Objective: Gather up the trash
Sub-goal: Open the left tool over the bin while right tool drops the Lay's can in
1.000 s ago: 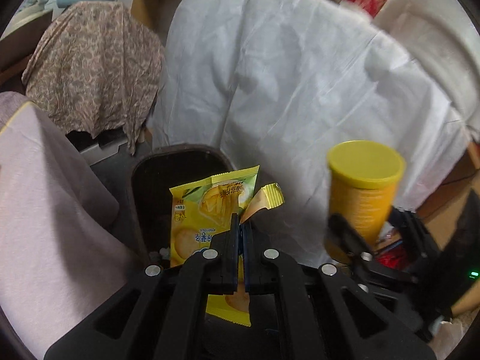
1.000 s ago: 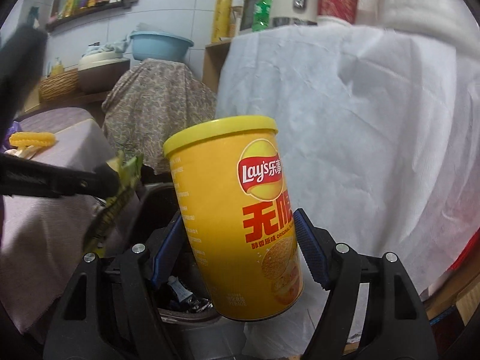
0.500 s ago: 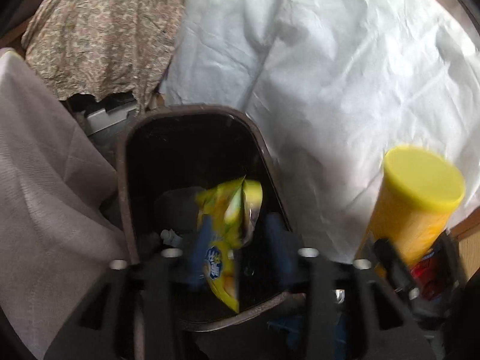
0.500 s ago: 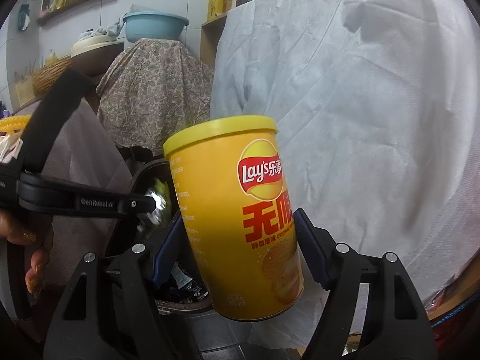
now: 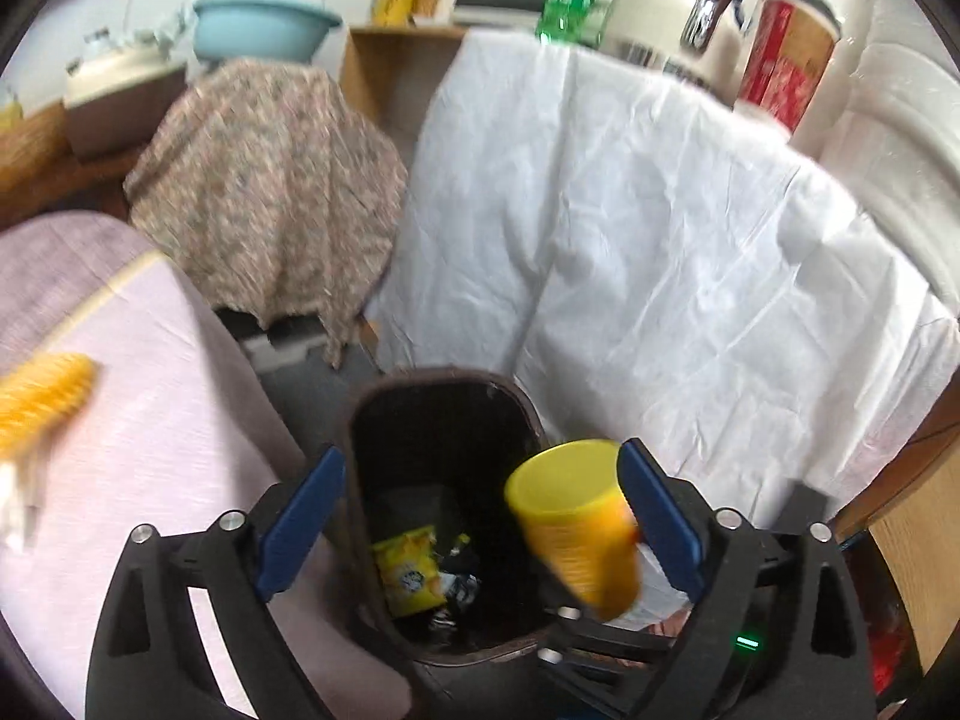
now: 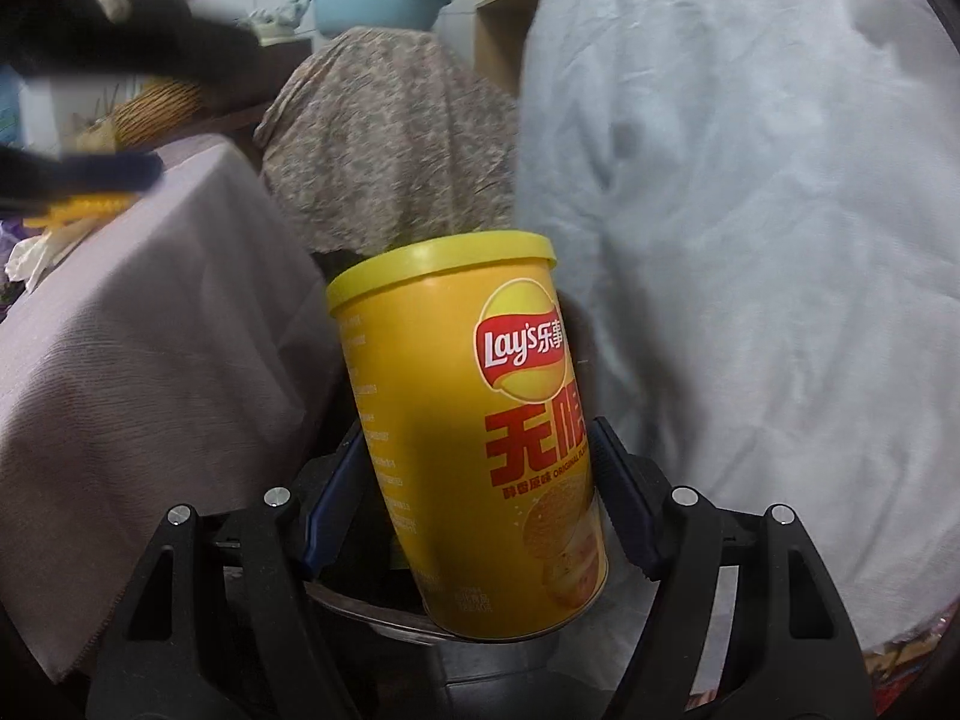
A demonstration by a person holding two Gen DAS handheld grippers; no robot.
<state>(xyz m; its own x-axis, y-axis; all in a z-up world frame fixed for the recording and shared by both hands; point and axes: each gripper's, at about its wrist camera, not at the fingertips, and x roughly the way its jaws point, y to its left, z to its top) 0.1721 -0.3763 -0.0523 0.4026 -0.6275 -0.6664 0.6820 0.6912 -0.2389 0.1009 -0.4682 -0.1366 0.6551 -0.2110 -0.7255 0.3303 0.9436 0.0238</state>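
Note:
My left gripper [image 5: 480,510] is open and empty above a dark brown trash bin [image 5: 444,381]. A yellow snack packet [image 5: 408,570] lies inside the bin among other trash. My right gripper [image 6: 480,504] is shut on a yellow Lay's chip can [image 6: 474,420] with a yellow lid, held upright over the bin's right side; the can also shows in the left wrist view [image 5: 576,528]. The bin is mostly hidden behind the can in the right wrist view.
A mauve-covered table [image 5: 138,420] with a yellow object [image 5: 42,402] stands left of the bin. A white-draped table [image 5: 660,240] stands right, with jars and a kettle on top. A floral-covered stand [image 5: 270,180] and blue basin [image 5: 258,30] are behind.
My left gripper opened and let go of the yellow snack packet, which dropped into the bin, then lifted up. My right gripper moved the can left, over the bin.

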